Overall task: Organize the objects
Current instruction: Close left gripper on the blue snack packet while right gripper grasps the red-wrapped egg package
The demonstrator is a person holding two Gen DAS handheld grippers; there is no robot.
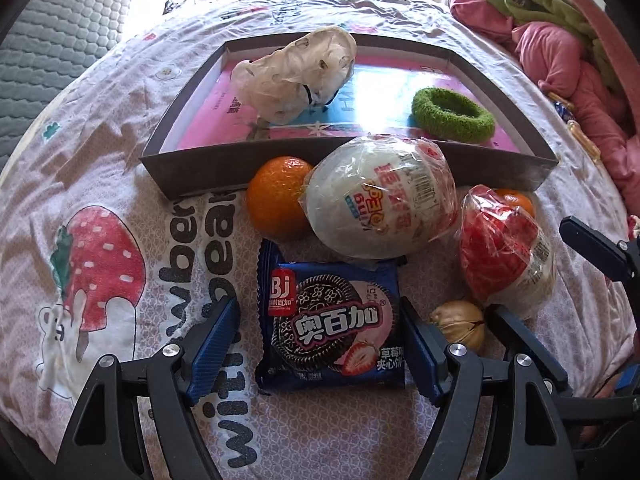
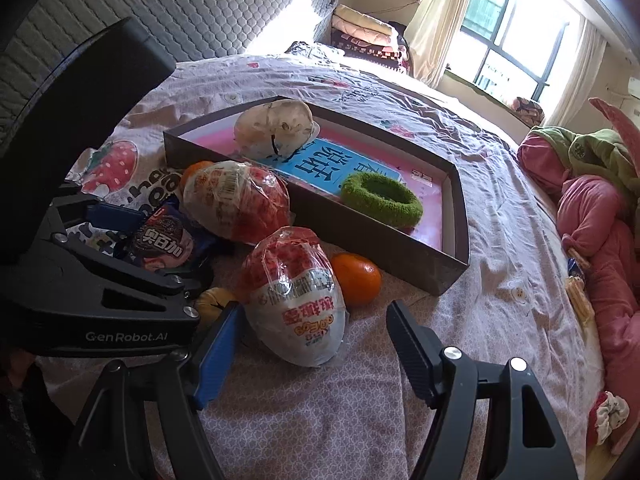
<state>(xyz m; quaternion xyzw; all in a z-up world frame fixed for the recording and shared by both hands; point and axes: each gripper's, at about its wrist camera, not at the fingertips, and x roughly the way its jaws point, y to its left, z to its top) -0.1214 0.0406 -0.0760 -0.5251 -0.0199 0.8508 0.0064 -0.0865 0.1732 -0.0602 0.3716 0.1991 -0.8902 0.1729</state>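
Observation:
My left gripper (image 1: 320,344) is open, its fingers on either side of a blue cookie packet (image 1: 328,324) lying on the bed; the packet also shows in the right wrist view (image 2: 168,242). My right gripper (image 2: 316,350) is open around the near wrapped toy egg (image 2: 298,300), which also shows in the left wrist view (image 1: 502,250). A second wrapped egg (image 1: 380,196) lies by an orange (image 1: 276,196) against the brown box (image 1: 348,164). A second orange (image 2: 356,278) and a walnut (image 1: 458,324) lie nearby. In the box are a crumpled bag (image 1: 298,72) and a green ring (image 1: 452,114).
The bed has a strawberry-print sheet (image 1: 100,264). Pink and green bedding (image 2: 592,208) is piled at the right. A grey headboard (image 2: 180,4) and a window (image 2: 512,44) are behind.

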